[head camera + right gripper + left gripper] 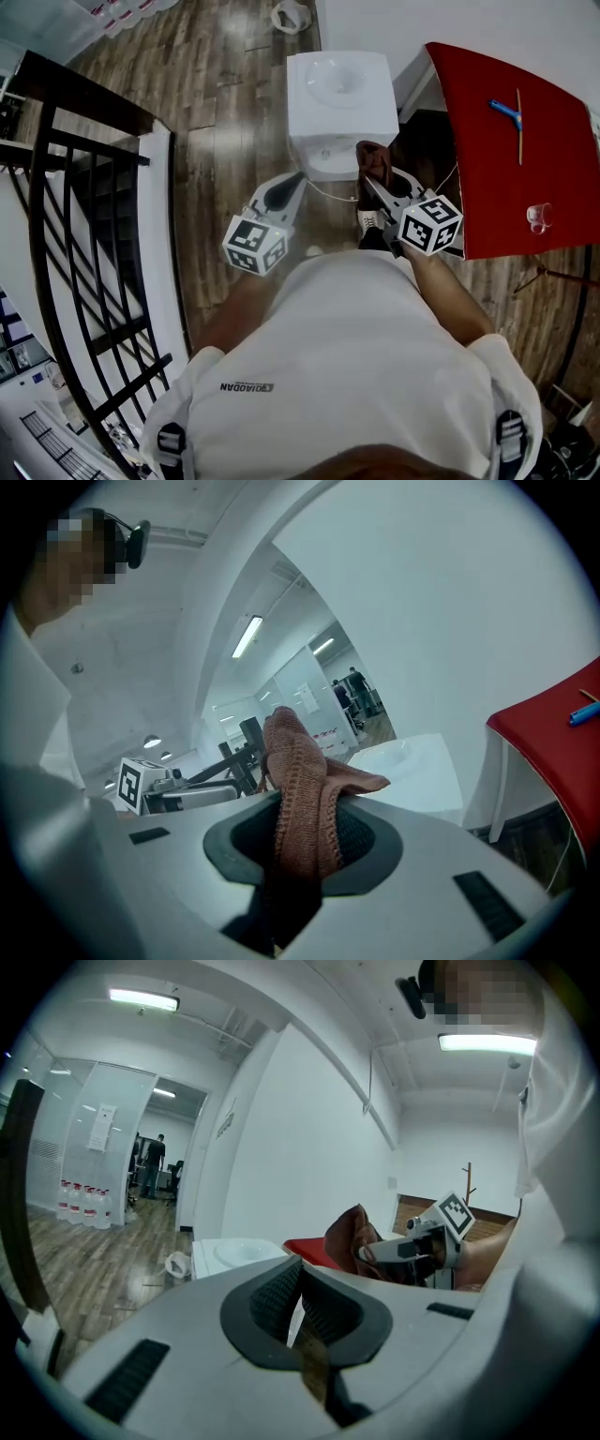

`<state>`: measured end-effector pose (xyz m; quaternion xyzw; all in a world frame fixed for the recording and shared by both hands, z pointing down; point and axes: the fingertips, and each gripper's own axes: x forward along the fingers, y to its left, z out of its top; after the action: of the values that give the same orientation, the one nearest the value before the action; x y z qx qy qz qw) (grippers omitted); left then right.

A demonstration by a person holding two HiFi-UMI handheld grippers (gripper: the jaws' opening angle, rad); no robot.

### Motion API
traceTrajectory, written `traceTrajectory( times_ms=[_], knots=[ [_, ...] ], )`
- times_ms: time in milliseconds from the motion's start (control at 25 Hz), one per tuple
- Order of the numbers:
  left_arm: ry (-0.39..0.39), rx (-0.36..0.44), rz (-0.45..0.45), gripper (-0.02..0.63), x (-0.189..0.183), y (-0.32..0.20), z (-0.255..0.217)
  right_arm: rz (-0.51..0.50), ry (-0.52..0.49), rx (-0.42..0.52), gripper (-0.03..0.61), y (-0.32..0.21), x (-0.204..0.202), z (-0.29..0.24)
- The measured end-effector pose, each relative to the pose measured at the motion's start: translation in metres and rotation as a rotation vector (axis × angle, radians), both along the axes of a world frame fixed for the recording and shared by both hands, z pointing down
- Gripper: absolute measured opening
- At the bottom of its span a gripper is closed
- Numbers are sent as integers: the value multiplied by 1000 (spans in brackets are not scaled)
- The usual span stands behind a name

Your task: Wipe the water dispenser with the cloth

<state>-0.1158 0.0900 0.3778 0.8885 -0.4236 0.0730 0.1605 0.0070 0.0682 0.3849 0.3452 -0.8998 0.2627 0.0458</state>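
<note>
The white water dispenser [342, 103] stands on the wood floor straight ahead of me, with its top basin showing. A brown knitted cloth [373, 157] hangs bunched in my right gripper [368, 180], just off the dispenser's front right corner. In the right gripper view the cloth [298, 771] fills the jaws of that gripper [305, 832], with the dispenser [412, 766] beyond it. My left gripper [296, 180] points at the dispenser's front left, its jaws together with nothing in them. The left gripper view shows its pads [277, 1302] almost touching, and the cloth [352, 1237] to the right.
A red table [511, 159] stands close on the right of the dispenser, with a blue item [504, 112], a thin stick and a clear cup [539, 217] on it. A black railing [75, 244] runs along the left. A white bag [291, 14] lies behind the dispenser.
</note>
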Motion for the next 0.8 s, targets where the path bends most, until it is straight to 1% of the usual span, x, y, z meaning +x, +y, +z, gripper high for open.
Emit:
traceTrajectory(
  times_ms=[160,240,400,600,680,800],
  knots=[
    [-10,-14,-20,-3,18,-28,6,-1,-19,-9,87,-34,22,7],
    [-21,-16,-12,-3,31,-42,5,23,-27,-19,87,-53,40,12],
    [-68,-16,15,-3,58,-72,4,85,-29,-34,87,-96,83,29],
    [-128,-53,29,-3,94,-111,13,143,13,-73,87,-153,132,76],
    [-145,-57,47,-3,112,-122,14,150,26,-98,87,-170,143,95],
    [-176,-60,72,-3,134,-133,14,149,13,-128,87,-194,154,113]
  ],
)
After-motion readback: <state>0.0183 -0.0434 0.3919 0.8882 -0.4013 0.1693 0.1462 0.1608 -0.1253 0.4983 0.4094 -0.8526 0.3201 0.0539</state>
